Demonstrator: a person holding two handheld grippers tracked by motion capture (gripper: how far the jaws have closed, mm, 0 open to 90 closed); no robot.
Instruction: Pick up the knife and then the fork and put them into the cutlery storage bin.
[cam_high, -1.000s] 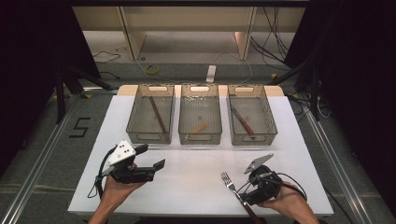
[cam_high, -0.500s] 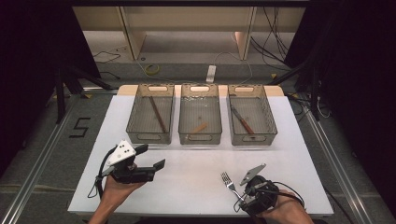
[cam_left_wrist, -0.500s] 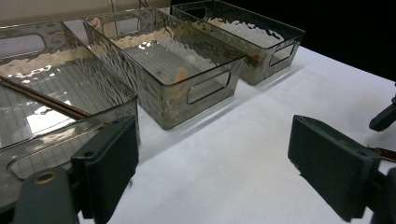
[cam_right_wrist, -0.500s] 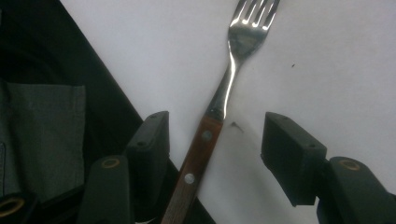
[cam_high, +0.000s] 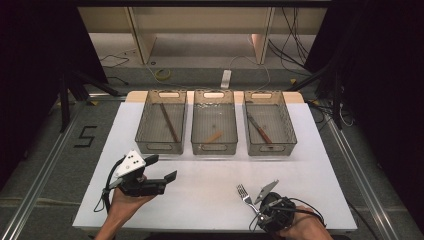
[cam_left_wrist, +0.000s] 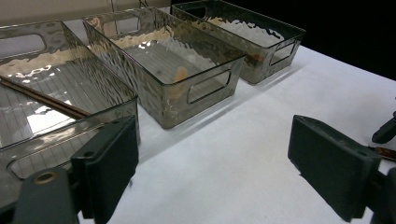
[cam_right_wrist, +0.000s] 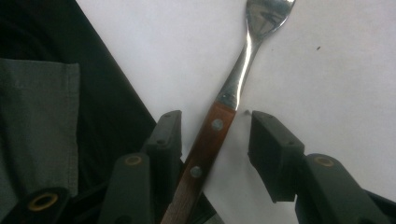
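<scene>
The fork (cam_right_wrist: 219, 126) is lying flat on the white table (cam_high: 210, 200) near its front edge, at the person's right, with its wooden riveted handle pointing back toward the person and its steel tines pointing away toward the bins. In the right gripper view its long axis is running up between the two black jaws, slightly tilted so the head is leaning to the right, and the handle is sitting close against the left jaw while a clear gap is showing between it and the right jaw. The right gripper (cam_high: 267, 212) is standing open around the handle, not yet clamping it; whether the left jaw is actually touching the wood is hard to tell. In my judgement the coming move is turning on this straddle: the jaws are already bracketing the handle across its width, so closing should be catching it just behind the metal neck, though the off-centre position may be nudging the fork sideways as the jaws meet. The left gripper (cam_high: 150, 177) is hovering well apart at the table's left front, jaws spread wide and holding nothing, so the right hand is by far the nearer. Farther back, three clear bins are standing in a row: the left bin (cam_high: 161, 145) with a long thin stick, the middle bin (cam_high: 214, 147) with a small pale piece, the right bin (cam_high: 270, 146) with a wooden-handled utensil.
</scene>
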